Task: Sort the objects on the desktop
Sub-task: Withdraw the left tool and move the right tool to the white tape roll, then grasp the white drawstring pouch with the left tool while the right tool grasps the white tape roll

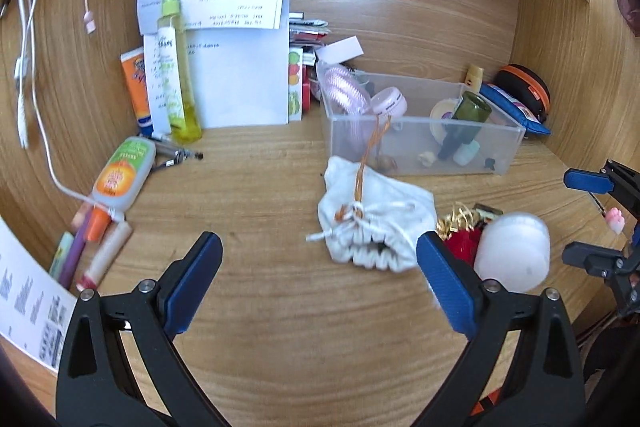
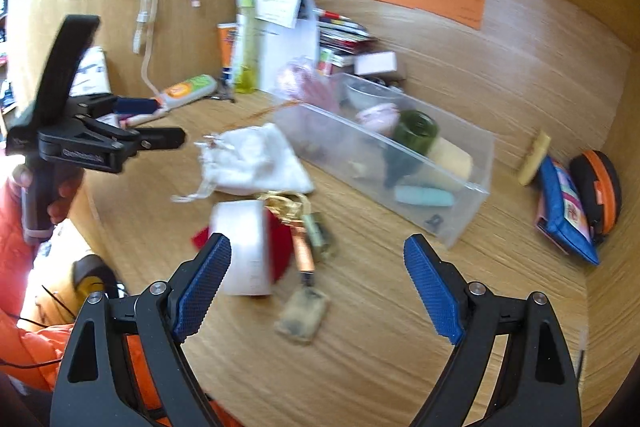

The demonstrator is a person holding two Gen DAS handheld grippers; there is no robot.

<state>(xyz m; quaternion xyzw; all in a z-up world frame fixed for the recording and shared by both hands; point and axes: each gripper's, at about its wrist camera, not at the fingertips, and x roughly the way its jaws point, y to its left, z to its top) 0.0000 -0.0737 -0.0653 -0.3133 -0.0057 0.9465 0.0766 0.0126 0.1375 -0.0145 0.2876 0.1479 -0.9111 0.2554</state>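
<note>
A clear plastic box (image 1: 424, 147) (image 2: 384, 163) on the wooden desk holds a green bottle (image 1: 466, 119) (image 2: 412, 135), a pink jar (image 1: 389, 102) and small items. In front of it lie a white drawstring pouch (image 1: 376, 219) (image 2: 252, 159), a white jar (image 1: 512, 251) (image 2: 244, 251) and a red and gold trinket (image 1: 464, 231) (image 2: 288, 227). My left gripper (image 1: 320, 283) is open and empty, just short of the pouch; it also shows in the right wrist view (image 2: 132, 123). My right gripper (image 2: 316, 287) is open and empty above the trinket and a small tag (image 2: 302, 315).
A yellow spray bottle (image 1: 176, 67), an orange tube (image 1: 136, 91) and papers (image 1: 240, 47) stand at the back left. A glue bottle (image 1: 124, 171) and pens (image 1: 92, 251) lie left. A blue pouch (image 2: 568, 211) and an orange-trimmed case (image 2: 596, 187) sit at the right. Cables (image 1: 32, 47) hang left.
</note>
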